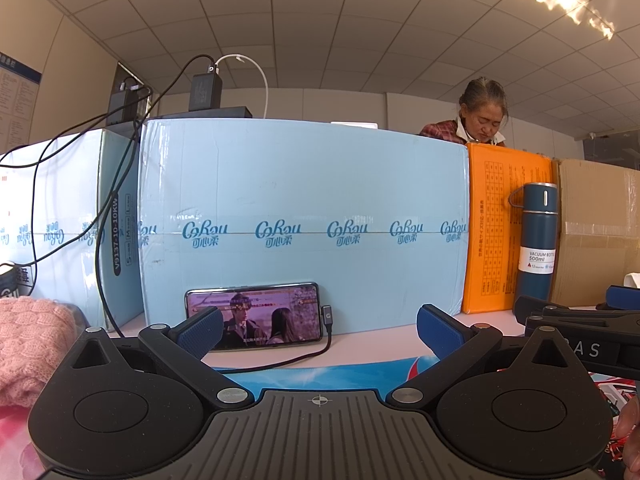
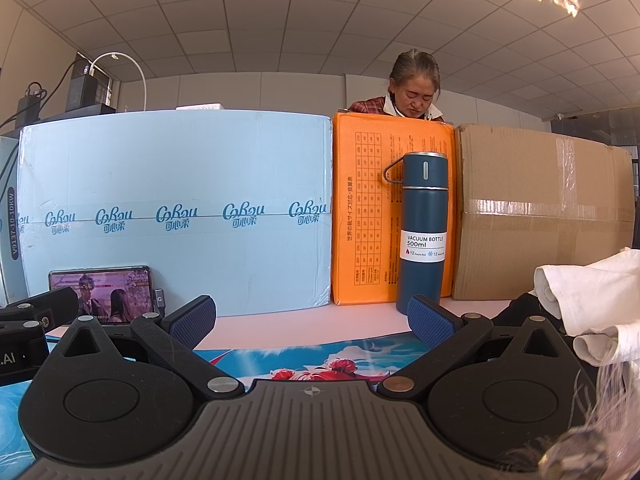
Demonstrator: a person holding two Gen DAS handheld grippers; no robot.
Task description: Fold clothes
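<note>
Fronting grippers: phone (image 1: 256, 316) (bottle (image 2: 423, 228) beside)

1. Three boxes stand in a row at the back of the table (image 2: 280, 326): the large box (image 2: 176, 208) at left, the narrow box (image 2: 360, 216) in the middle, the cardboard box (image 2: 544, 216) at right.
2. A phone (image 1: 256, 316) leans on its long edge against the large box.
3. A vacuum bottle (image 2: 424, 232) stands upright before the narrow box.
4. A knitted garment (image 1: 32, 352) lies at far left, a pale garment (image 2: 592, 296) at far right.
5. A woman (image 2: 412, 88) sits behind the boxes (only head and shoulders show).
6. Chargers (image 1: 206, 92) rest atop the large box.
</note>
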